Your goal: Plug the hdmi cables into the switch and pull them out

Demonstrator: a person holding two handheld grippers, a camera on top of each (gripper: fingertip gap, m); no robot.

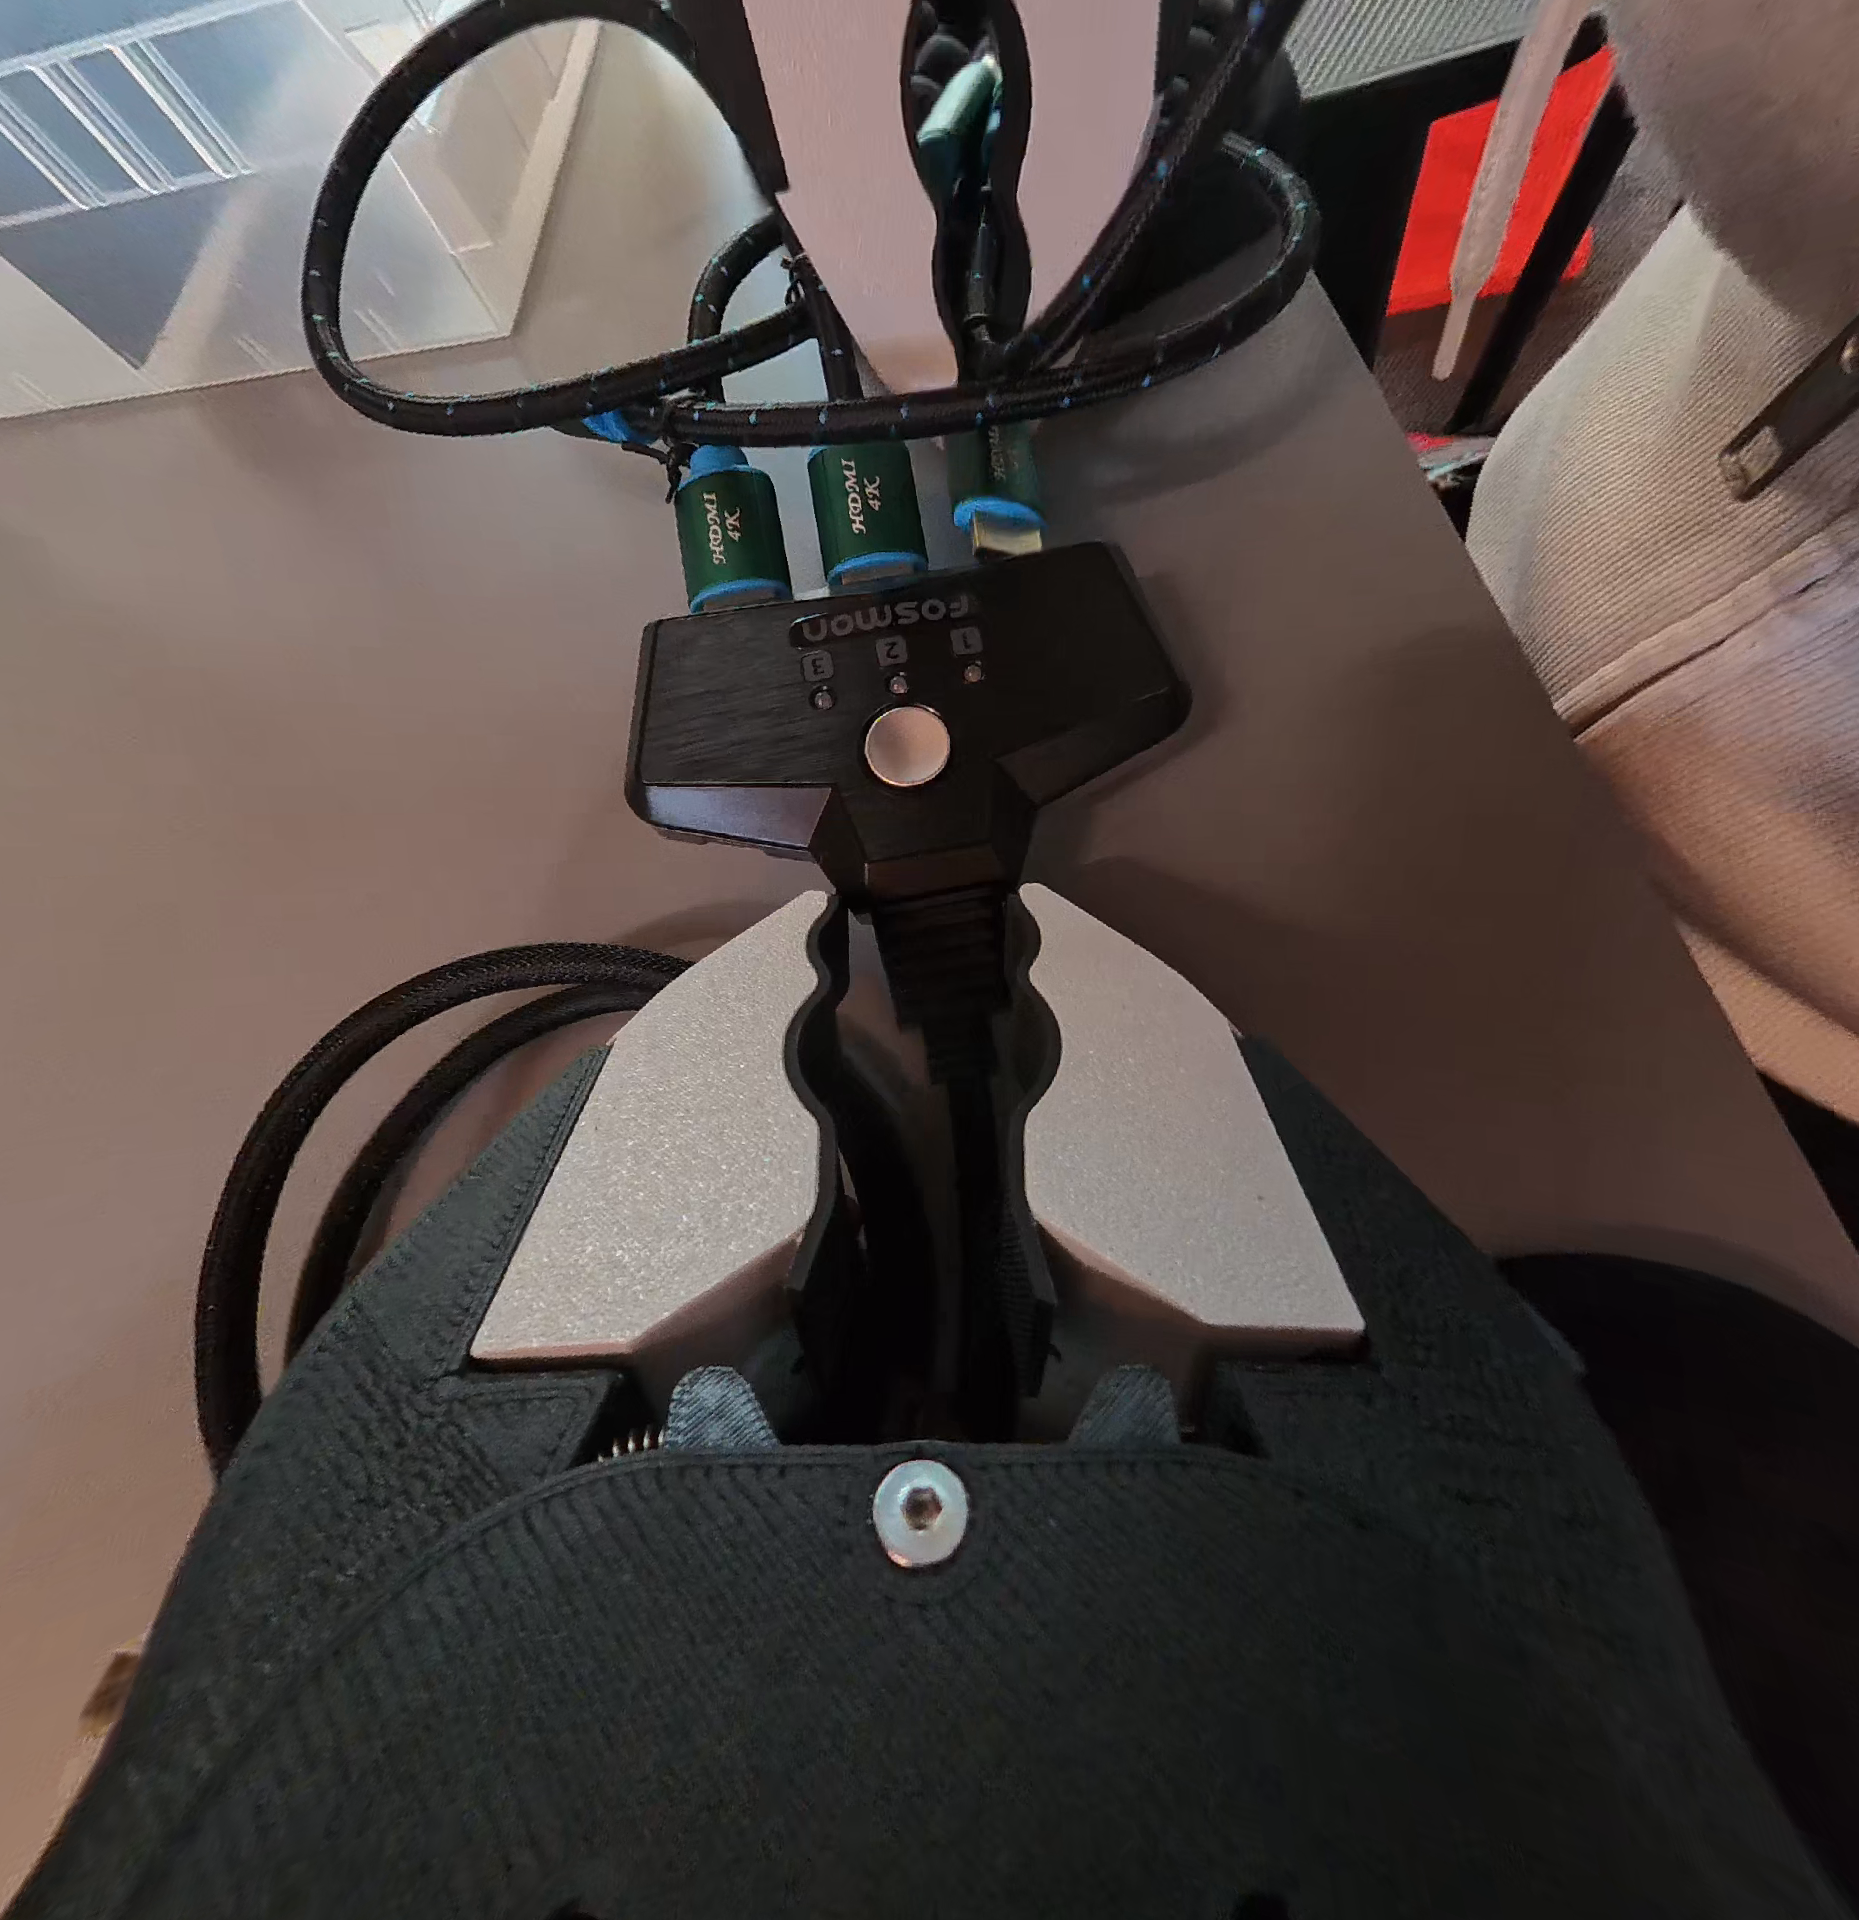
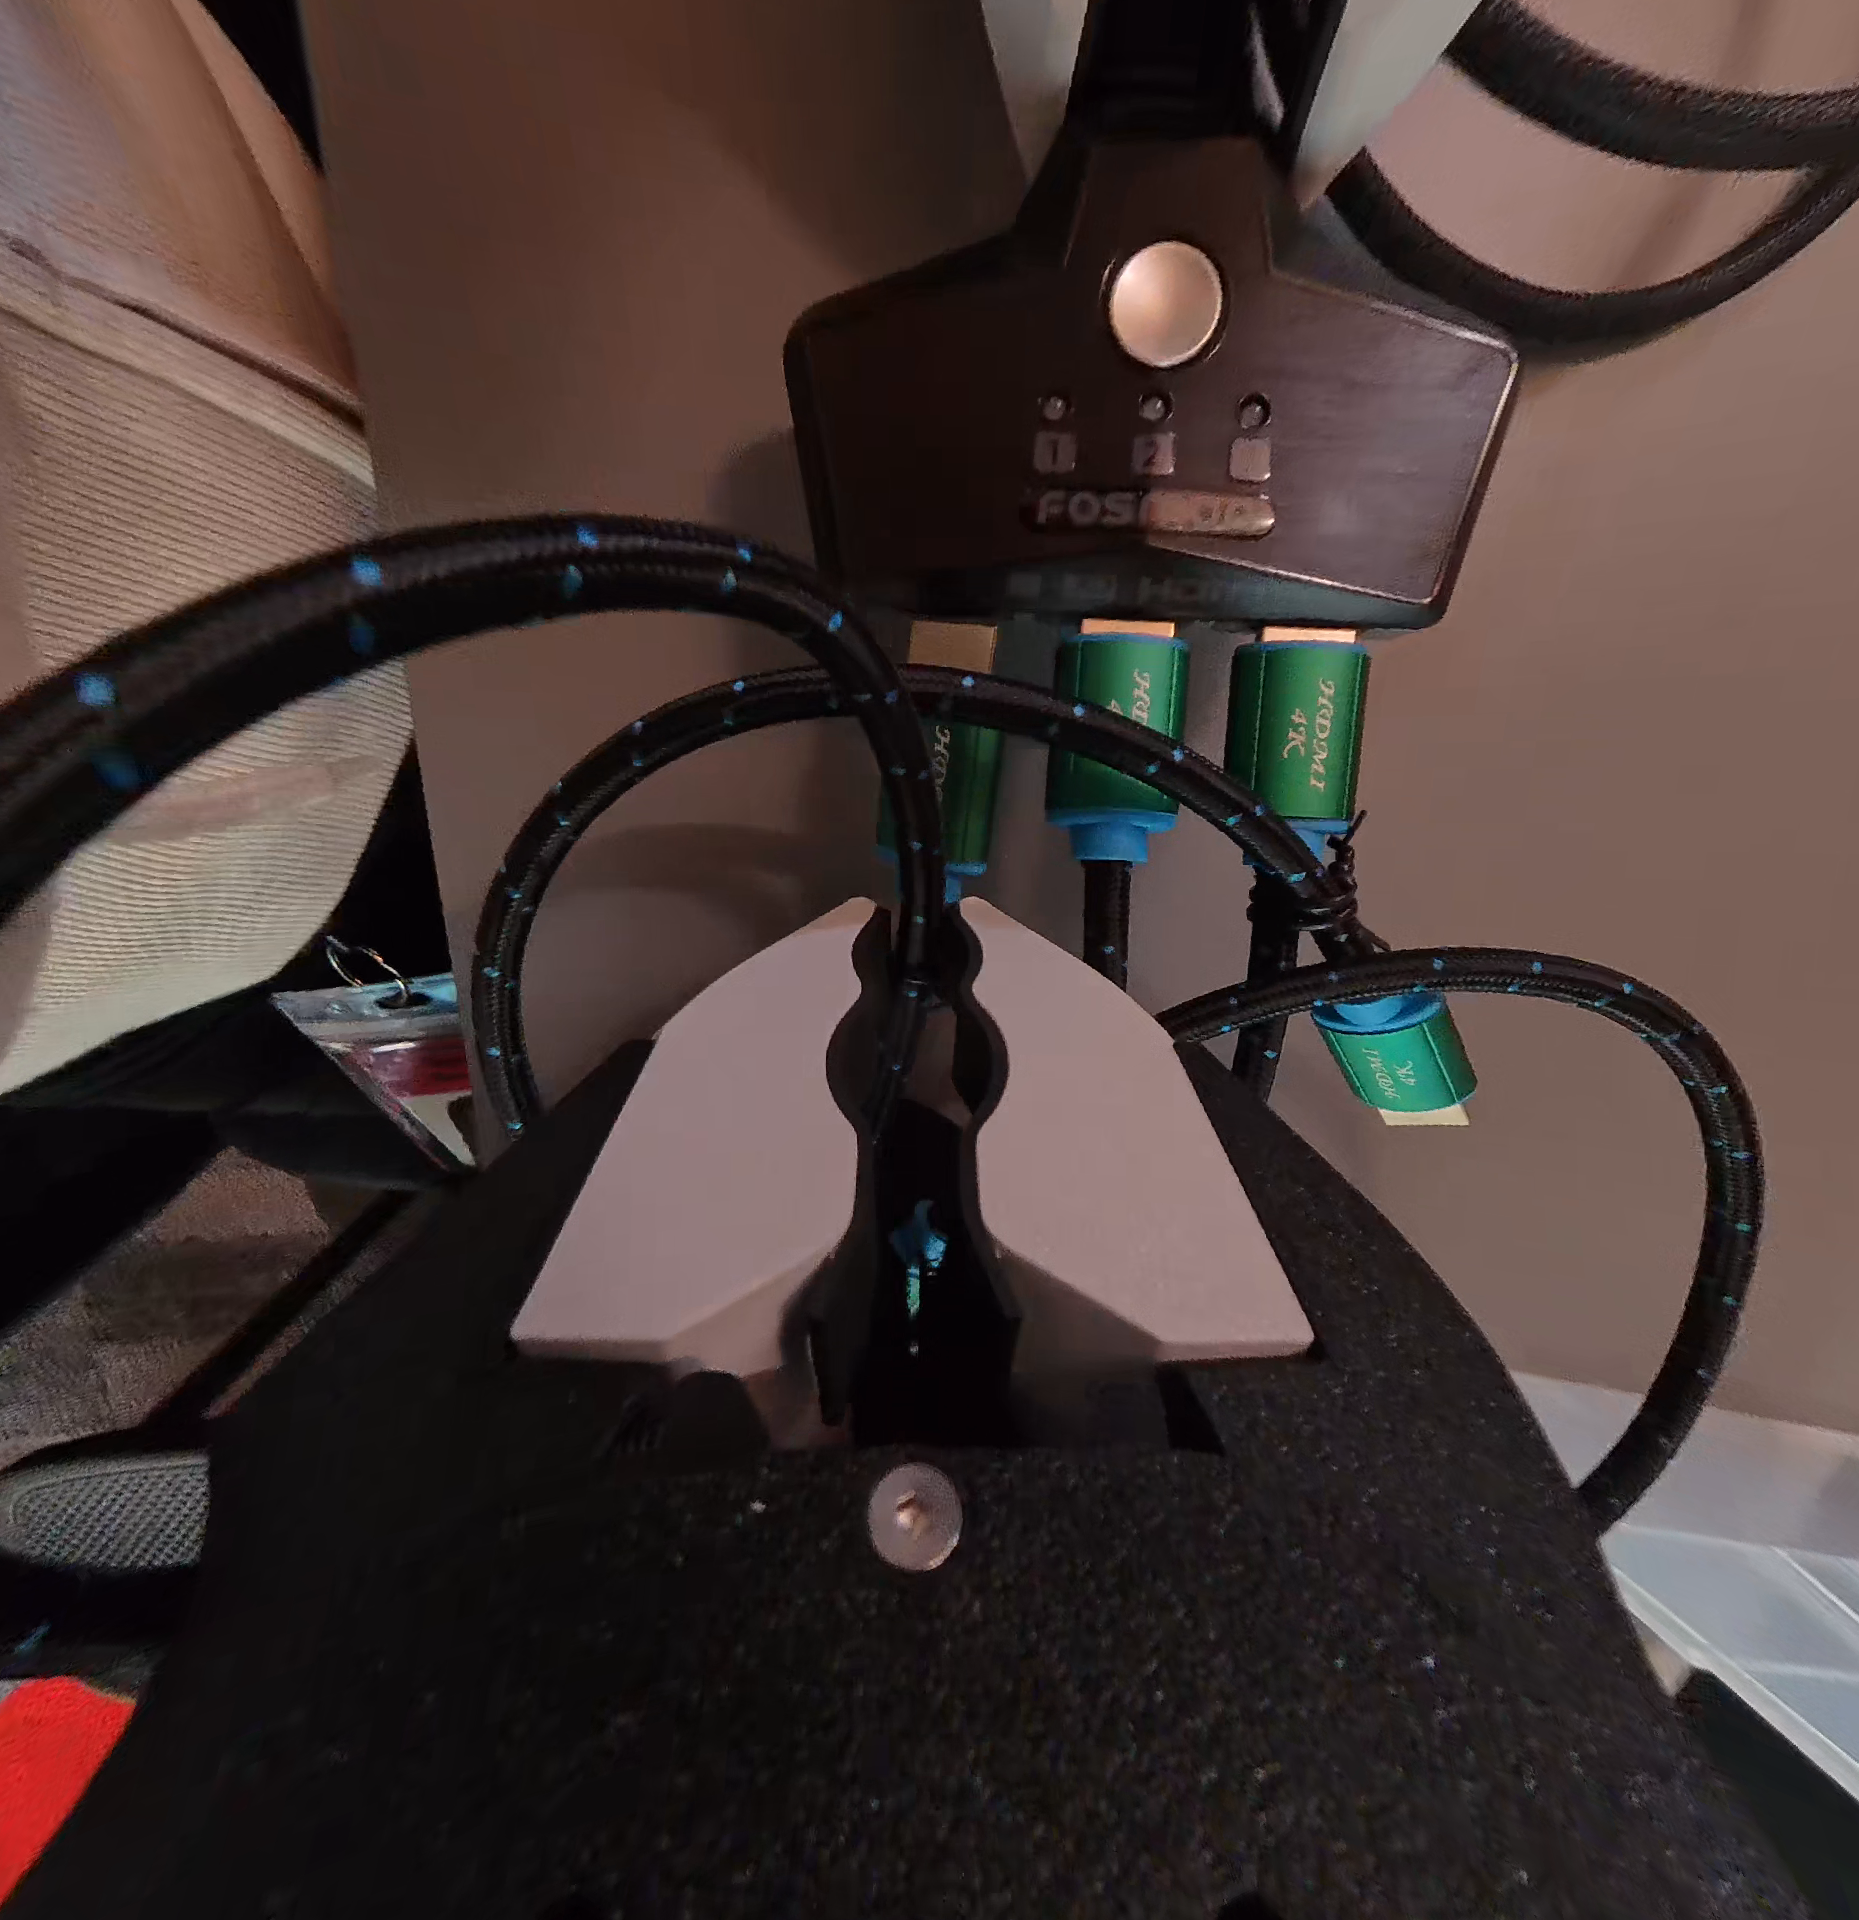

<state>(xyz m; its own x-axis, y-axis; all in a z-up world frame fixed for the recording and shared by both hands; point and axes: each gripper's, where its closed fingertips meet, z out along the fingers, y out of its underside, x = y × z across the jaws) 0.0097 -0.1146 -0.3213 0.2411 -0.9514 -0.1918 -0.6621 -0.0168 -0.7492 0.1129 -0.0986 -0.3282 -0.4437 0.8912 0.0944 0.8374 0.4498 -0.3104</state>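
Left gripper [image 1: 930,914] is closed on the black strain-relief neck of the switch [image 1: 904,717], holding it over the grey desk [image 1: 281,727]. Right gripper [image 2: 920,925], facing it from the other side, is pinched shut on the braided cable just behind the green plug [image 2: 956,790] at the first port; that plug's gold tip shows bare, partly out of the switch. Two more green plugs [image 2: 1112,738] [image 2: 1294,738] sit seated in the other ports. A fourth loose plug [image 2: 1398,1060] lies on the desk to the right. Black-and-blue braided cable loops [image 2: 696,748] cross in front of the plugs, partly hiding the first one. A plain black cable [image 1: 312,1122] curls beside the left gripper. Past the desk's edge are a person's light garment [image 1: 1683,520], something red [image 1: 1507,208], and a clear badge holder [image 2: 385,1049].
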